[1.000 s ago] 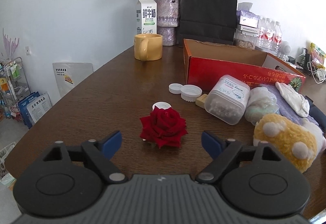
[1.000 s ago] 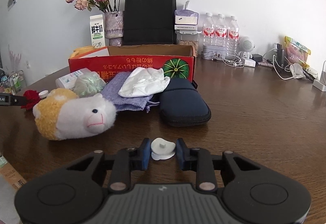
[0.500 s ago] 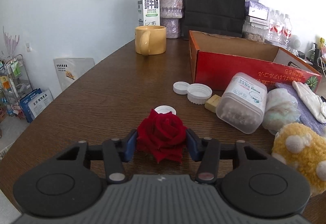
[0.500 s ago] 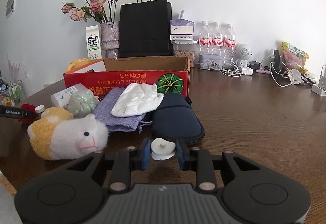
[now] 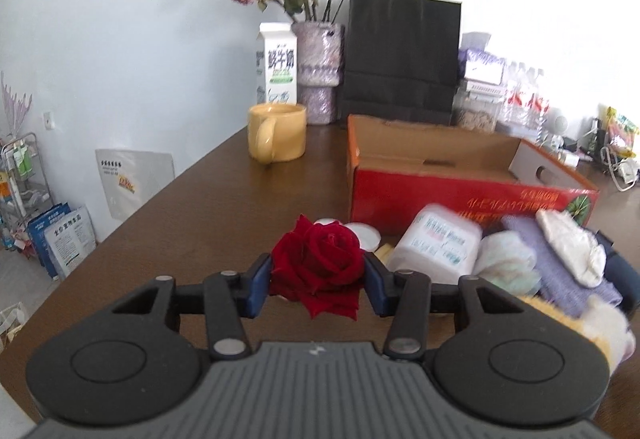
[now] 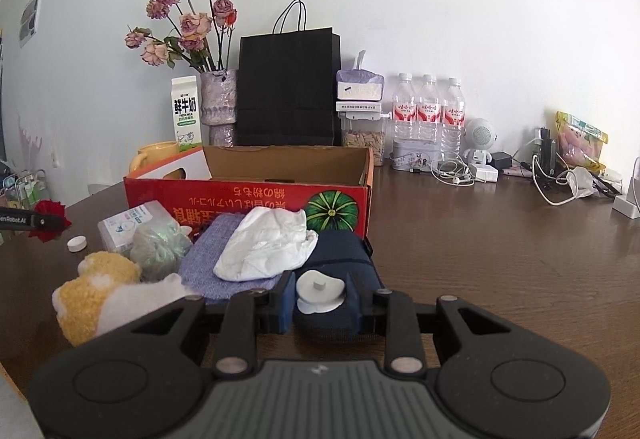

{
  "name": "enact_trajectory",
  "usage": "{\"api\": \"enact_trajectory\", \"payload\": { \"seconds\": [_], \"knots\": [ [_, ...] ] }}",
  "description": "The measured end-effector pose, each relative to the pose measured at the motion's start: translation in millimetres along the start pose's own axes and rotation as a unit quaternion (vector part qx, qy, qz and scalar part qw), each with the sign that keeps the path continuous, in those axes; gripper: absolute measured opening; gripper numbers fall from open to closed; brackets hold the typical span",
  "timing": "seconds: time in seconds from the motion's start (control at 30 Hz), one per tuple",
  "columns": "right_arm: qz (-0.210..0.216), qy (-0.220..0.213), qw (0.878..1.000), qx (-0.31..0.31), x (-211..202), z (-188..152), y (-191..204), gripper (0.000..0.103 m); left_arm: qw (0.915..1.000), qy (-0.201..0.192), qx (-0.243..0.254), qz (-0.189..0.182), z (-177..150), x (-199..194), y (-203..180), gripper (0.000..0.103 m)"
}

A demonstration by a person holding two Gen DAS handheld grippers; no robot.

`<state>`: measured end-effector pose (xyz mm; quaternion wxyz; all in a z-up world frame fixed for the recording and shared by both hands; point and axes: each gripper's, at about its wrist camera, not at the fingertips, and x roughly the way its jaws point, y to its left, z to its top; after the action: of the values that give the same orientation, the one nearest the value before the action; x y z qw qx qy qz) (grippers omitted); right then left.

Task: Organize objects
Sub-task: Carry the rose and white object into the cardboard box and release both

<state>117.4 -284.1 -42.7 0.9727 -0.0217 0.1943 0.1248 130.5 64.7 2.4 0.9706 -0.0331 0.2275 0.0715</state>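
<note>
My left gripper [image 5: 317, 281] is shut on a red rose [image 5: 320, 263] and holds it above the brown table. From the right wrist view the same rose [image 6: 50, 221] shows at the far left edge. My right gripper [image 6: 319, 294] is shut on a small white suction hook [image 6: 319, 289], raised over a dark blue pouch [image 6: 340, 251]. An open red cardboard box [image 5: 460, 195] stands behind the clutter, and nothing shows inside the box [image 6: 288, 167]. In front of it lie a swab tub [image 5: 436, 243], a purple cloth [image 6: 224, 255], a white cloth [image 6: 268, 243] and a plush alpaca [image 6: 100, 287].
A yellow mug [image 5: 278, 133], milk carton [image 5: 277, 63], vase of dried flowers [image 5: 318, 73] and black paper bag [image 5: 402, 59] stand at the back. White lids [image 5: 364, 233] lie near the box. Water bottles [image 6: 428, 115], cables and chargers [image 6: 552, 175] crowd the back right.
My left gripper closed on the rose and lifted it off the table. My right gripper rose with the white hook held the whole time.
</note>
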Motion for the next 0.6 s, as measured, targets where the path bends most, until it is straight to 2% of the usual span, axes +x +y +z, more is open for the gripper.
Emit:
{"api": "enact_trajectory", "payload": {
  "seconds": [0.27,0.6],
  "knots": [
    [0.015,-0.043,0.999,-0.020,14,33,9,0.026,0.9978,-0.052,0.016,-0.038,34,0,-34,0.049],
    [0.038,-0.079,0.995,-0.042,52,80,26,0.026,0.9939,-0.085,0.026,-0.066,70,20,-74,0.049]
  ]
}}
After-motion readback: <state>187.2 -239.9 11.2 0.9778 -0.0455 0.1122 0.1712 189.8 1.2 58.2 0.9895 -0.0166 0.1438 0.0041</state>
